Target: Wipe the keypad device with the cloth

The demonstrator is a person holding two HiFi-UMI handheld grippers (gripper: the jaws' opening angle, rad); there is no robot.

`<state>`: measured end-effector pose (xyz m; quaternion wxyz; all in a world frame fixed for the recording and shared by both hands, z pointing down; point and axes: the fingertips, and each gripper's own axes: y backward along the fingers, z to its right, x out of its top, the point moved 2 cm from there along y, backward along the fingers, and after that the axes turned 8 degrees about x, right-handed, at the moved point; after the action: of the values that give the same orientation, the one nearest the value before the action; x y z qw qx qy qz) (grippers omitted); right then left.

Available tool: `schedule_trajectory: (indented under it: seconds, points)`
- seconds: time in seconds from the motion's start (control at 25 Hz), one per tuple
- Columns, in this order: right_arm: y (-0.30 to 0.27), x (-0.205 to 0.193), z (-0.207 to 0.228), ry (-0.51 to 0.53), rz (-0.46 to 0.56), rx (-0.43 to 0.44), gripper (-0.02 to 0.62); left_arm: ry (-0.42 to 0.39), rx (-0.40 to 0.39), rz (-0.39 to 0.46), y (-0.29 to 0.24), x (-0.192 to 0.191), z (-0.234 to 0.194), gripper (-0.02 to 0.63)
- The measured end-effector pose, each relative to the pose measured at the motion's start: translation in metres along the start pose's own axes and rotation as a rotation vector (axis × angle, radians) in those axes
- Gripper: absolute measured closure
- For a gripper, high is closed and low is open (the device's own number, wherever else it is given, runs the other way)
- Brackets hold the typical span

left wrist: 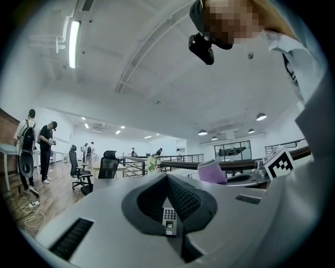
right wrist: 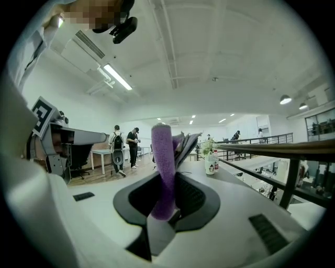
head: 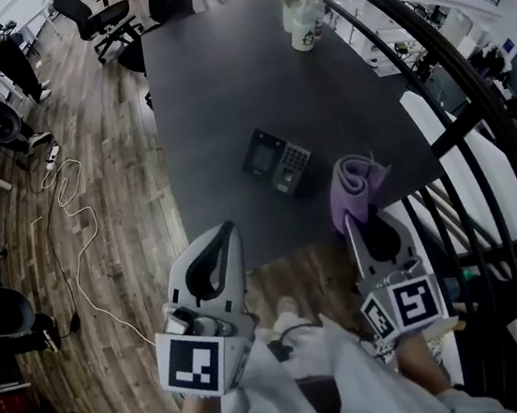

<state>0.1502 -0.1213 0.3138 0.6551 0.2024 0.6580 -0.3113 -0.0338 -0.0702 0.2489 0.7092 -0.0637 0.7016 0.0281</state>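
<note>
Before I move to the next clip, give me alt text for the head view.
Seen from above, the right gripper holds a folded purple cloth at the near edge of a dark table, just right of a black keypad device. The left gripper is shut and empty near the table's front left corner.

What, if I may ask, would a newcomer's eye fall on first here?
The rolled purple cloth clamped in the right gripper, over the near edge of the dark table. Then the black keypad device lying mid-table, ahead of the shut, empty left gripper.
</note>
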Motion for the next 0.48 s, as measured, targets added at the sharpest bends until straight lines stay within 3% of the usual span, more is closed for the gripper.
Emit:
schedule_trajectory:
  seconds: [0.32, 0.48]
  points:
    - [0.005, -0.005, 0.008, -0.006, -0.002, -0.018, 0.512, -0.016, -0.024, 0.021, -0.006, 0.004, 0.012, 0.595]
    - [0.004, -0.006, 0.010, -0.015, -0.007, -0.029, 0.511, -0.010, -0.029, -0.010, -0.008, 0.001, 0.011, 0.595]
